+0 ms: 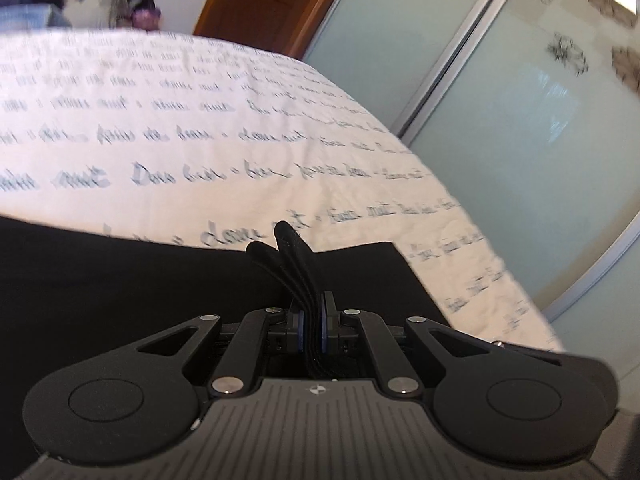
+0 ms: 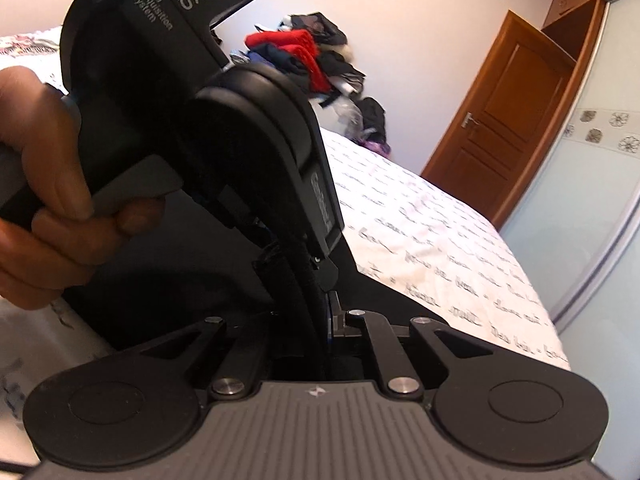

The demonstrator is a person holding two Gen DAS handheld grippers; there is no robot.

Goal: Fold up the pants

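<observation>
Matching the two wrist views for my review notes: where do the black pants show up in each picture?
Left wrist: the black pants fill the lower left, a bunched edge pinched in the left gripper.
Right wrist: the pants run up the lower centre, clamped in the right gripper, partly behind the left gripper above.
Shared landmark: the white bedsheet with script lettering.

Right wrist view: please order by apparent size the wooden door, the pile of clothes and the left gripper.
1. left gripper, largest, though it is nearest the camera
2. wooden door
3. pile of clothes, smallest
</observation>
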